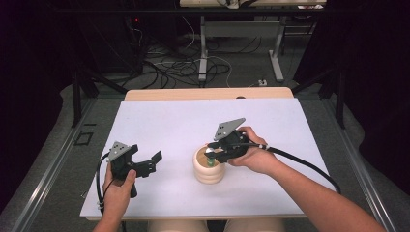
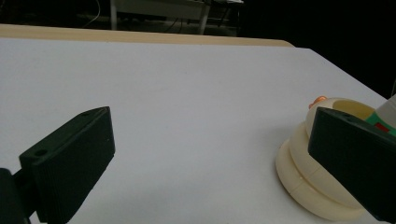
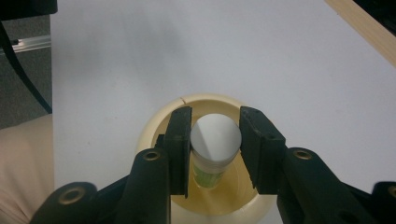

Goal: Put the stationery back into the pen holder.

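The right gripper (image 3: 215,149) is clamped on a white-capped bottle (image 3: 215,140), held upright inside the cream bowl (image 1: 208,166) near the table's (image 1: 159,125) middle. The bottle should be lowered centred, clear of the rim. The left gripper (image 1: 143,161), idle at left, stands wide open.

My two tools are matte black plastic. On top of my left gripper (image 1: 145,164) and my right gripper (image 1: 212,151) sits a grey three-cornered metal plate, each drilled with small dark holes. In the right gripper view the jaws are blocky black wedges with finely ribbed inner pads, carried on black link arms with brass-coloured ringed holes at the pivots. In the left gripper view each thick black jaw has a small round hole on its upper face. A thick black cable trails from each tool. My forearms are bare, without sleeves.
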Motion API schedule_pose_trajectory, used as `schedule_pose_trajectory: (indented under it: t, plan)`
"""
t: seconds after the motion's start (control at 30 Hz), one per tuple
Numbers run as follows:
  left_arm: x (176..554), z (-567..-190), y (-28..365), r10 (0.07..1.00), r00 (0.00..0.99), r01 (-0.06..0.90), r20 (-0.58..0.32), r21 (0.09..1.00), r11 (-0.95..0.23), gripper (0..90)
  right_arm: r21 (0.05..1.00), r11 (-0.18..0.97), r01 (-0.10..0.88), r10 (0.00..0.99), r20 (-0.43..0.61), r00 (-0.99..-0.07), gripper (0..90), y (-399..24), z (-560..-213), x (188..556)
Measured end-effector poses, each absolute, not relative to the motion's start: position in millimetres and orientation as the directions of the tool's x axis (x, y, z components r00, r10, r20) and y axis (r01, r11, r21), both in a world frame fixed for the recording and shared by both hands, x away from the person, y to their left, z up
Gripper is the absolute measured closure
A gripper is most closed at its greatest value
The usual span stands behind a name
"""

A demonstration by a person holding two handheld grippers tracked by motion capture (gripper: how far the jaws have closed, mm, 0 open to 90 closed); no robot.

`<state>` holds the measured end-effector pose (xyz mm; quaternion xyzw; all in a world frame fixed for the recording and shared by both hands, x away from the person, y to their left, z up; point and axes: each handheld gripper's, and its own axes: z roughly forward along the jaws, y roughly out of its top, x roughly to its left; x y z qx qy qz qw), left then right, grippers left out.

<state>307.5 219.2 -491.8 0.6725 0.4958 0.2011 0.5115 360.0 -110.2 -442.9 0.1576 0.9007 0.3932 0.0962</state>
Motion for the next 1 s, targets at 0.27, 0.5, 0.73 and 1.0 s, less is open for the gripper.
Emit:
schedule_pose_trajectory:
  t: [0.27, 0.5, 0.73, 1.0]
  plan:
    - [308, -492, 219, 0.871, 0.428, 0.464, -0.239, 0.886, 0.016, 0.5, 0.719, 0.654, 0.237, 0.375, -0.036, -0.926, 64.6, -106, -452, 362]
    - [308, -492, 219, 0.872, 0.428, 0.463, -0.238, 0.886, 0.015, 0.5, 0.699, 0.670, 0.250, 0.373, -0.025, -0.928, 64.6, -104, -458, 365]
    - [308, -493, 219, 0.872, 0.428, 0.463, -0.238, 0.886, 0.015, 0.5, 0.678, 0.685, 0.265, 0.373, -0.014, -0.928, 64.5, -100, -465, 367]
    - [308, -493, 219, 0.872, 0.428, 0.464, -0.237, 0.886, 0.013, 0.5, 0.671, 0.691, 0.269, 0.370, -0.008, -0.929, 64.5, -99, -469, 368]
